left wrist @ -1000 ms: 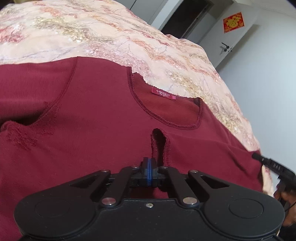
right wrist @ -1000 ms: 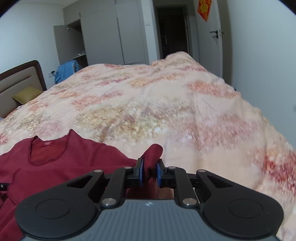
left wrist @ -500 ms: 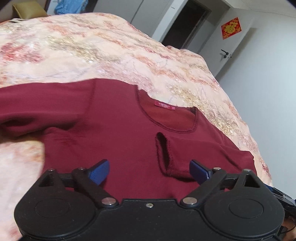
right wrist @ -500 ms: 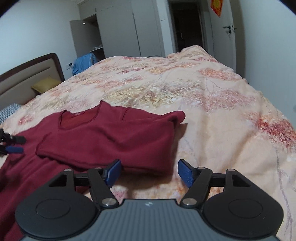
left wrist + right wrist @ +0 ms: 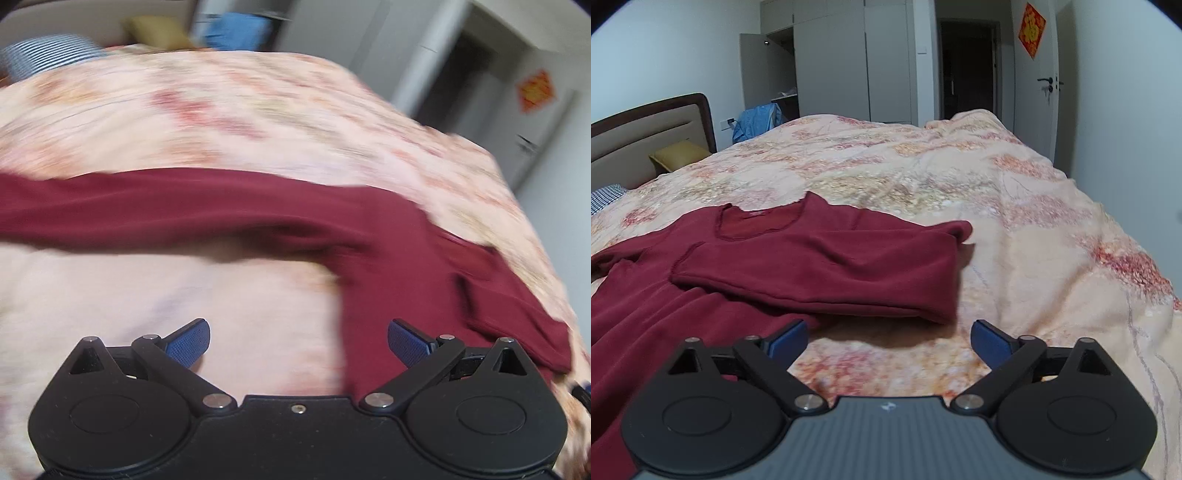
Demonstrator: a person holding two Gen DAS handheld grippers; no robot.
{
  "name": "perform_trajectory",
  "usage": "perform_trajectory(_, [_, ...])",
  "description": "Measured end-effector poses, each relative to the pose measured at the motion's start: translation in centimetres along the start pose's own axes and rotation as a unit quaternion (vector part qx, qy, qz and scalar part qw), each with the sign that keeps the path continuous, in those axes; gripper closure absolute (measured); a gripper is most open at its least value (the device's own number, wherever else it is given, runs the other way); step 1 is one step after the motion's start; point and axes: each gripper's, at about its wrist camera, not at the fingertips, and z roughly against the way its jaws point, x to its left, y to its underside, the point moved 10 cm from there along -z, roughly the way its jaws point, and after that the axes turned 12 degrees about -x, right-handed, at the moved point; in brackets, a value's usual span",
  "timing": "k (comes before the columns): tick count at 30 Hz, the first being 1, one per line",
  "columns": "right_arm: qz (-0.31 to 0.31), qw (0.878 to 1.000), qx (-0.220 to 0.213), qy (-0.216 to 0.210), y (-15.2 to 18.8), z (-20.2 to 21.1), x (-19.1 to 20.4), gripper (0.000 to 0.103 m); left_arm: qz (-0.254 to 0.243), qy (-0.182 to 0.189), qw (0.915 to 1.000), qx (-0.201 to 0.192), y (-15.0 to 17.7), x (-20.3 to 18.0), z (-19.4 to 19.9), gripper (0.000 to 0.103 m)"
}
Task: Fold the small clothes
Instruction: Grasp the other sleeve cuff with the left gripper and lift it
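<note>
One floral quilt [image 5: 1015, 206] is seen, with one maroon shirt [image 5: 820, 266] spread near its left edge, one sleeve folded across; its neck label cannot be read. The left gripper [image 5: 298, 341] and right gripper [image 5: 889, 341] are opening, nothing between the jaws.

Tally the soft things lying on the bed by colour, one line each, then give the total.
Dark red: 1, the shirt
Mustard yellow: 1, the cushion
Checked black and white: 1, the pillow
Blue: 1, the bundle of cloth, at the far edge of the bed
Total: 4
</note>
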Motion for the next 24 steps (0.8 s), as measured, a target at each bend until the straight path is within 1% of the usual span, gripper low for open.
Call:
perform_trajectory(2, [0.002, 1.000, -0.006, -0.006, -0.2, 0.6, 1.3, 0.000, 0.035, -0.031, 0.9988, -0.017, -0.8, 3.7, 0.5, 0.001])
perform_trajectory(4, [-0.001, 1.000, -0.009, -0.016, -0.3, 1.1, 2.7, 0.000, 0.082, -0.056, 0.9944, -0.036, -1.7, 7.4, 1.0, 0.001])
perform_trajectory(7, [0.002, 0.999, -0.007, -0.032, -0.2, 1.7, 4.9, 0.000, 0.148, -0.086, 0.9828, -0.070, -2.9, 12.3, 1.6, 0.001])
perform_trajectory(10, [0.009, 0.999, -0.004, -0.045, 0.0, 2.0, 7.0, 0.000, 0.182, -0.115, 0.9709, -0.106, -4.3, 15.8, 2.2, 0.002])
perform_trajectory(12, [0.015, 0.998, -0.003, -0.053, 0.2, 2.1, 8.3, 0.000, 0.199, -0.141, 0.9619, -0.125, -5.1, 17.9, 2.4, 0.006])
perform_trajectory(13, [0.017, 0.998, -0.002, -0.057, 0.3, 2.1, 8.9, 0.000, 0.210, -0.152, 0.9565, -0.134, -5.5, 18.9, 2.3, 0.013])
perform_trajectory(14, [0.019, 0.998, -0.001, -0.060, 0.4, 2.1, 9.5, 0.000, 0.221, -0.164, 0.9508, -0.142, -5.9, 19.6, 2.1, 0.024])
perform_trajectory(15, [0.021, 0.998, 0.000, -0.064, 0.5, 2.0, 10.0, 0.000, 0.229, -0.178, 0.9452, -0.150, -6.1, 20.4, 2.1, 0.032])
perform_trajectory(17, [0.023, 0.997, 0.001, -0.070, 0.6, 1.9, 10.9, 0.000, 0.230, -0.208, 0.9363, -0.165, -6.8, 21.6, 2.0, 0.070])
perform_trajectory(18, [0.024, 0.997, 0.001, -0.072, 0.6, 1.9, 11.2, 0.000, 0.230, -0.213, 0.9342, -0.170, -7.1, 22.0, 1.8, 0.077])
perform_trajectory(19, [0.025, 0.997, 0.002, -0.075, 0.7, 1.9, 11.5, 0.000, 0.228, -0.213, 0.9338, -0.175, -7.5, 22.2, 1.6, 0.089])
perform_trajectory(20, [0.025, 0.997, 0.003, -0.078, 0.7, 1.8, 11.8, 0.000, 0.220, -0.213, 0.9352, -0.178, -8.1, 22.2, 1.3, 0.095])
perform_trajectory(22, [0.027, 0.996, 0.003, -0.082, 0.8, 1.8, 12.1, 0.000, 0.202, -0.207, 0.9373, -0.195, -9.7, 21.5, 1.0, 0.098])
perform_trajectory(24, [0.029, 0.996, 0.002, -0.083, 0.8, 1.9, 12.1, 0.000, 0.173, -0.192, 0.9398, -0.224, -12.3, 19.9, 1.1, 0.098])
